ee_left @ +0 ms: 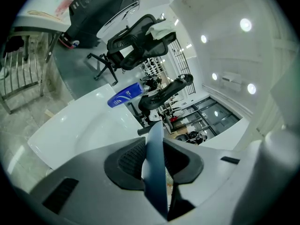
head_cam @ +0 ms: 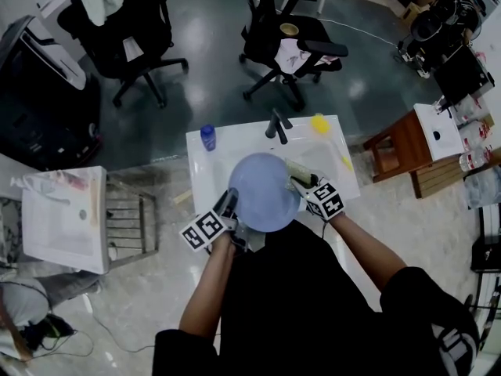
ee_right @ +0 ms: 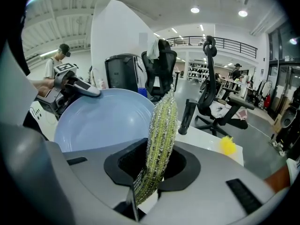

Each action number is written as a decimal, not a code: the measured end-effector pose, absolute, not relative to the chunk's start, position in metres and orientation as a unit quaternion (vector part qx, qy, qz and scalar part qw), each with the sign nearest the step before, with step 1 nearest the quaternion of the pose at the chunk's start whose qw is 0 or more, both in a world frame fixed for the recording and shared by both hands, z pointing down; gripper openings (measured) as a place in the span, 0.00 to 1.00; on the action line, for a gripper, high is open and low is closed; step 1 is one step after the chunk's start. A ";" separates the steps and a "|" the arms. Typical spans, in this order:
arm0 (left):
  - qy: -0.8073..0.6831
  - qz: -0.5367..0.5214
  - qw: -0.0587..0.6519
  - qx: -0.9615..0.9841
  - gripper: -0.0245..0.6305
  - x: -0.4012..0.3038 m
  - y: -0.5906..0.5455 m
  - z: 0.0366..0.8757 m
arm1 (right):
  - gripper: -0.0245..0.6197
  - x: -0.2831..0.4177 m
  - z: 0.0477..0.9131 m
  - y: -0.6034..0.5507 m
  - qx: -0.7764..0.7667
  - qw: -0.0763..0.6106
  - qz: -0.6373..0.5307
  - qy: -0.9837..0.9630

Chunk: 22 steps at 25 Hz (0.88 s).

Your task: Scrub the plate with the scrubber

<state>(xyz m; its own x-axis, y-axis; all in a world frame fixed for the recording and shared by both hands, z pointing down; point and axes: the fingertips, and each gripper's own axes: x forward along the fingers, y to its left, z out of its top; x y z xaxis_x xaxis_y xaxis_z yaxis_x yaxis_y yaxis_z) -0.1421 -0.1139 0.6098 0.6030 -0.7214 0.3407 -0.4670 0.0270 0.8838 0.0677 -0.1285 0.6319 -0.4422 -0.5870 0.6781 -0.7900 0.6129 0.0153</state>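
My left tongs [head_cam: 229,207] are clamped on the rim of the round, pale blue plate [head_cam: 262,190], tilted over the white sink [head_cam: 205,159]. My right tongs [head_cam: 300,182] pinch a glittery green scrubber [head_cam: 296,169] at the plate's right edge. A blue bottle [head_cam: 207,137] stands on the sink's rim.

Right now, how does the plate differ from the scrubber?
The plate is pale blue, smooth and round; the scrubber is a narrow yellow-green strip with a glittery, rough face. The plate is much the larger of the two. The plate is pinched at its rim by the left gripper, while the scrubber sits in the right gripper. Both are clamped between fingers and held over the white sink.
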 end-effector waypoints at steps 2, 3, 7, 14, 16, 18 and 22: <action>-0.432 -0.113 0.574 0.687 0.18 -0.144 -0.113 0.610 | 0.14 0.065 0.630 -0.125 0.412 0.329 0.153 -0.836; -0.432 -0.113 0.575 0.686 0.18 -0.145 -0.113 0.610 | 0.14 0.064 0.629 -0.124 0.412 0.327 0.154 -0.836; -0.436 -0.114 0.577 0.681 0.18 -0.149 -0.112 0.611 | 0.14 0.059 0.627 -0.117 0.411 0.323 0.160 -0.838; -0.444 -0.122 0.575 0.676 0.18 -0.159 -0.112 0.610 | 0.14 0.041 0.625 -0.103 0.391 0.324 0.164 -0.846; -0.449 -0.125 0.573 0.674 0.18 -0.162 -0.113 0.610 | 0.14 0.035 0.624 -0.100 0.388 0.322 0.164 -0.848; -0.454 -0.127 0.573 0.670 0.18 -0.166 -0.112 0.611 | 0.14 0.030 0.625 -0.096 0.382 0.323 0.166 -0.850; -0.463 -0.134 0.579 0.658 0.18 -0.172 -0.109 0.616 | 0.14 0.021 0.626 -0.087 0.375 0.321 0.170 -0.853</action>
